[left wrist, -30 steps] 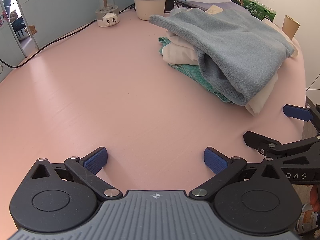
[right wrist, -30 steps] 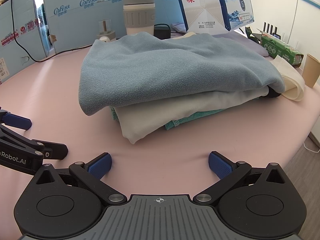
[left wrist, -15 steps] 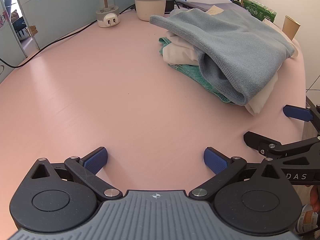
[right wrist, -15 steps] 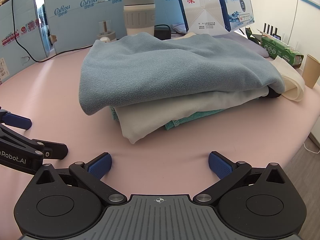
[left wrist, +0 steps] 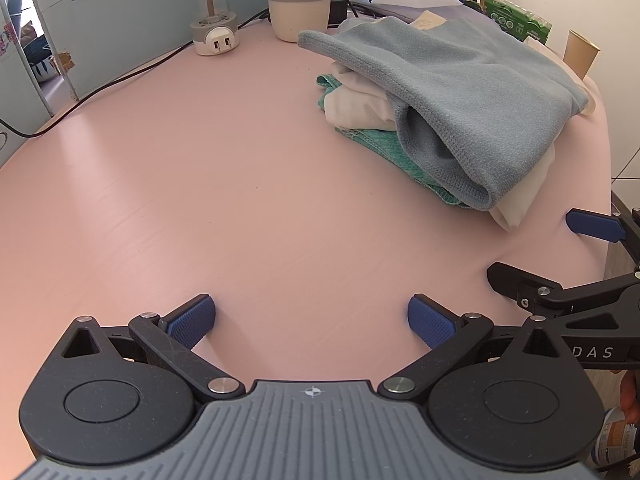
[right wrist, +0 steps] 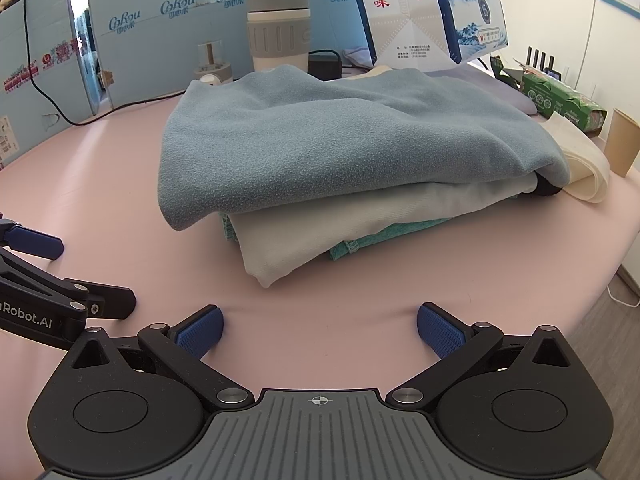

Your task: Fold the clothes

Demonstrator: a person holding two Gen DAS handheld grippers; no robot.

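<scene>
A stack of folded clothes lies on the pink table [left wrist: 200, 184]: a grey-blue fleece garment [left wrist: 460, 92] [right wrist: 340, 136] on top, a cream one [right wrist: 360, 224] under it, a teal one [left wrist: 380, 148] [right wrist: 384, 236] at the bottom. My left gripper [left wrist: 310, 320] is open over bare table, left of the stack and apart from it. My right gripper [right wrist: 318, 328] is open, low at the table's near edge in front of the stack, holding nothing. Each gripper shows at the edge of the other's view.
A grey-banded tumbler [right wrist: 278, 32], a socket adapter [left wrist: 214, 36] with a black cable [left wrist: 100, 88], blue cardboard boxes [right wrist: 160, 40], a green packet [right wrist: 564, 100] and a paper cup [right wrist: 622, 142] ring the table's far side. The table's edge drops off at the right [right wrist: 612, 272].
</scene>
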